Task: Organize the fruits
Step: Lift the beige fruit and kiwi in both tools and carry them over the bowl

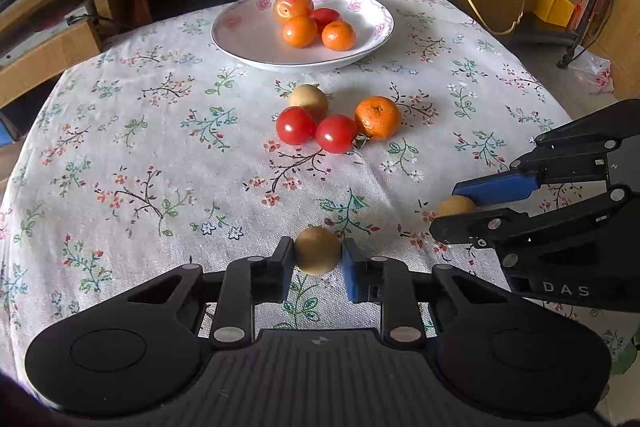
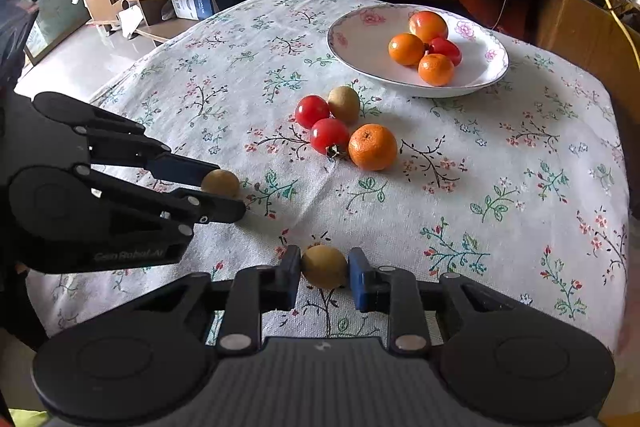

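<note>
While the left wrist view looks down the floral-clothed worktop (image 1: 120, 155), left claw (image 1: 318, 257) pinches a tan longan (image 1: 318, 250); plate (image 1: 248, 39) beyond holds tangerines and tomatoes; loose cluster between. Right wrist view: right claw (image 2: 323, 269) pinches a second longan (image 2: 324, 266); left claw at left, clamped on its fruit.

Two close wrist views, angled down; shared: plate (image 1: 240, 47), floral tablecloth (image 2: 500, 227)
</note>
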Tool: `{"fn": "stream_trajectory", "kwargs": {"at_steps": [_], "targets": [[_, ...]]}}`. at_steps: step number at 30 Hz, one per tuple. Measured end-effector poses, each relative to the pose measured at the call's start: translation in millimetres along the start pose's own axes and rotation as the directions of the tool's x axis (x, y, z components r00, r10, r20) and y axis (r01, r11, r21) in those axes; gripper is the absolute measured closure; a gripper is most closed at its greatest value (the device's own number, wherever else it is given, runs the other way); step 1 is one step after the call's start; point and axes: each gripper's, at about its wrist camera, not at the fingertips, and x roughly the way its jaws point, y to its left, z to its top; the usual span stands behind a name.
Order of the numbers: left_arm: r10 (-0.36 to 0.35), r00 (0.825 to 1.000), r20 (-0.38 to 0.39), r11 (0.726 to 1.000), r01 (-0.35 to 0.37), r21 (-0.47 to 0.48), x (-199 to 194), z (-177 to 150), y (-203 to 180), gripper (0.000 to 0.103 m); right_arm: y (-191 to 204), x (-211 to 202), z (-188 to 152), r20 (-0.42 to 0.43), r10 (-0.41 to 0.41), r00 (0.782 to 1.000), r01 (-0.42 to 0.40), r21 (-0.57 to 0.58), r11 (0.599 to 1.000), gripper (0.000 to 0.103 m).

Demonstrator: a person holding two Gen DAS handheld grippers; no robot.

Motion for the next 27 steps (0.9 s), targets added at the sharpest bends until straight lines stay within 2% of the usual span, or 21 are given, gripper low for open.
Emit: {"fn": "stream_trajectory", "kwargs": {"at_steps": [10, 27], "targets": [[-0.005, 1.000, 0.023, 1.000, 0.005, -0.014, -4, 11, -2, 0.071, -6, -5, 7, 0.026, -0.011, 1.000, 0.011, 0.029, 1.000, 0.077], [-0.012, 0.995, 0.095, 0.999, 0.017, -0.051, 0, 59, -2, 0.071, -29, -15, 48, 0.123, -0.045, 0.991, 0.034, 0.084, 0.996, 0.077]]}}
